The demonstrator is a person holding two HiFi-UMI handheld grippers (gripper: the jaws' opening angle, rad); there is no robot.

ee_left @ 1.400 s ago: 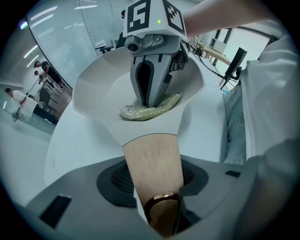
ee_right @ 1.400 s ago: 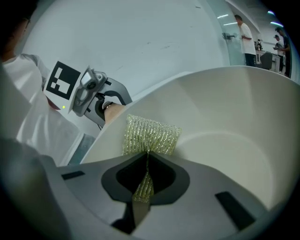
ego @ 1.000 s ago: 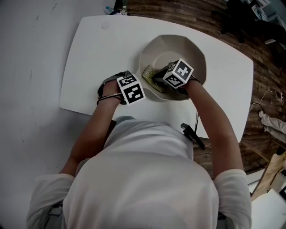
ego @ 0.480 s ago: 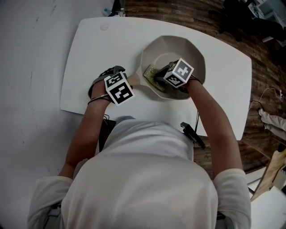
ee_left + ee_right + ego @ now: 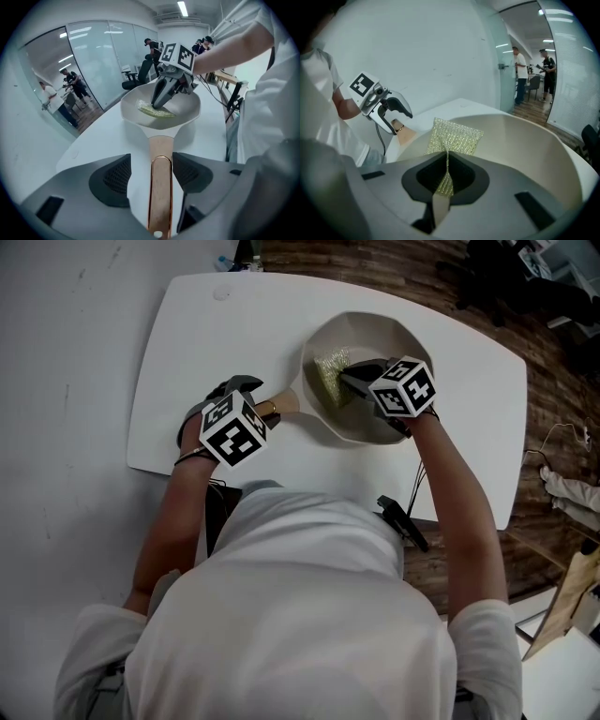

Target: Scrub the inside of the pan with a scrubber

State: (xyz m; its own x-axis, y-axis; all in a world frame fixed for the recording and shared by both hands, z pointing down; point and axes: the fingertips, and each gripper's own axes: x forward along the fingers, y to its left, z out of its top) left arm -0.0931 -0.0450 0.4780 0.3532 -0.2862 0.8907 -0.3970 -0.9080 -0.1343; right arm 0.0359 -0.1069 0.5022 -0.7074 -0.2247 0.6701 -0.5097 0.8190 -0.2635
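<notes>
Gold-green and woven, the scrubber [image 5: 454, 136] is a flat square pad. One corner is pinched in the closed jaws of the right gripper [image 5: 349, 374], and it is held inside the pan [image 5: 398, 329] on the handle side. The pan is cream and smooth with a faceted rim, and is set on a white table [image 5: 187, 352]. Its long wooden, copper-edged handle [image 5: 283, 405] is pointed towards the person. It runs between the ribbed pads of the left gripper [image 5: 150, 174], whose jaws have just been opening and are kept clear of it.
</notes>
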